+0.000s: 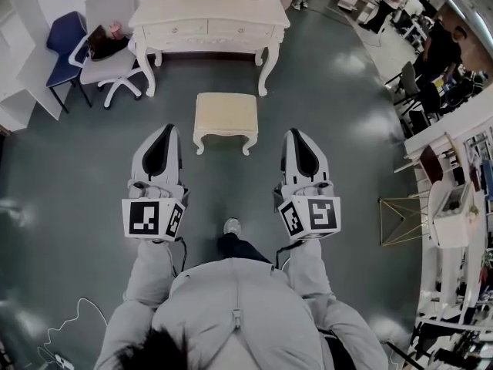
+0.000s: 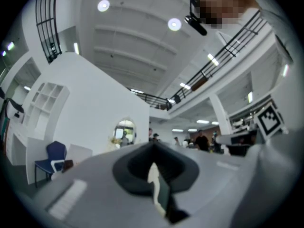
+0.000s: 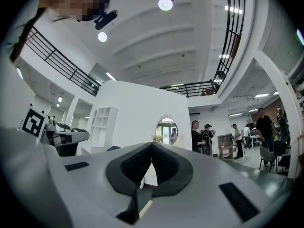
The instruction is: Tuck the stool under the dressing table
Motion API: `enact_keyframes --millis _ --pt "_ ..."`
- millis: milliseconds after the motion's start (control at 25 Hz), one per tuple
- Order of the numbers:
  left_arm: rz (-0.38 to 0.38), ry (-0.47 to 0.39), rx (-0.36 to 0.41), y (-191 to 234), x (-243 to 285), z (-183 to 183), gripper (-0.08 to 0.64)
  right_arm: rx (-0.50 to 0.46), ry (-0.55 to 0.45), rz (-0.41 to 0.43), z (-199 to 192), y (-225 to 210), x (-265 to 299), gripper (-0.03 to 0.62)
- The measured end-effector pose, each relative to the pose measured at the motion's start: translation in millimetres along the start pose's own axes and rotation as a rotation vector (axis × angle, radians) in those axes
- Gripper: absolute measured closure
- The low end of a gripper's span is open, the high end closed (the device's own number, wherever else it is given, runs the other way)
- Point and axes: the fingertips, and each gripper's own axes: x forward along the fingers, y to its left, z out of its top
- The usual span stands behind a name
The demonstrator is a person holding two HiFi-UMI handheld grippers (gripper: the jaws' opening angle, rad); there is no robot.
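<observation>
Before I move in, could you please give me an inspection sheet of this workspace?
Surface: glossy grey floor.
Job's things: cream stool stands before the dressing table, apart from it, not yet tucked.
Clutter: white swivel chair bearing a dark bag; blue chair beside it.
Grippers: left gripper and right gripper both shut, empty, short of the stool.
Cables: white cable on the floor, lower left.
Surroundings: people and shelving at right.

A blue chair (image 1: pixel 63 45) stands just beside a white swivel chair (image 1: pixel 115 66) with a dark thing (image 1: pixel 104 43) on its seat, and at the right a gold wire frame (image 1: pixel 400 220) stands near a white shelf unit (image 1: pixel 428 268).
</observation>
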Motion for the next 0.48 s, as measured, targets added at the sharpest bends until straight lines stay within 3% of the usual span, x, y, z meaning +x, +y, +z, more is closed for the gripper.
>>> enact_keyframes --millis 480 --pt "0.028 -0.011 0.005 -0.3 86.4 -15.2 0.551 -0.001 -0.011 0.036 -7.1 -57.7 71.4 0.591"
